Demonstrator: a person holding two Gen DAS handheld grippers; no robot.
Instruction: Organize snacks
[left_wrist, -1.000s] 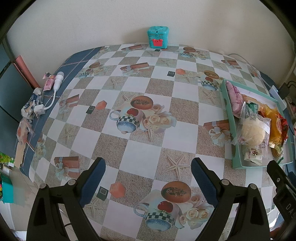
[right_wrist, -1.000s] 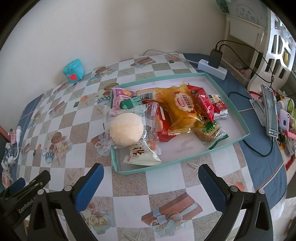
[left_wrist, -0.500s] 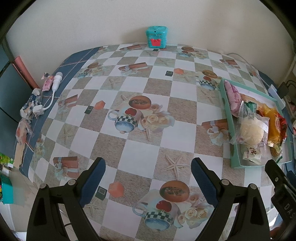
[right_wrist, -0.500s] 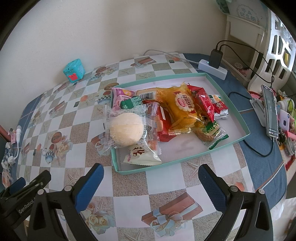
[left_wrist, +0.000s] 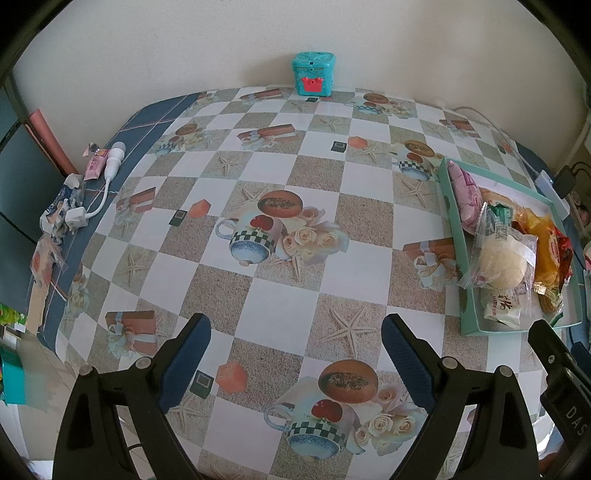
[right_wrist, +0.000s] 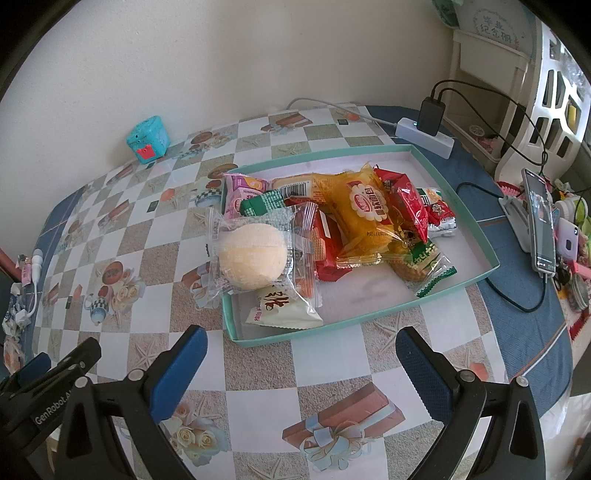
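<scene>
Snack tray (right_wrist: 476, 236) lies just beyond the open, empty right tool (right_wrist: 301, 363).

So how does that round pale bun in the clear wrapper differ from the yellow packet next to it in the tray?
The round pale bun in its clear wrapper shows its contents; the yellow packet with the red-and-white label is printed with a logo. The bun sits at the tray's left end, overhanging its rim; the yellow packet lies mid-tray, leaning on other snacks. Both are sealed and lie in the teal shallow tray.
</scene>
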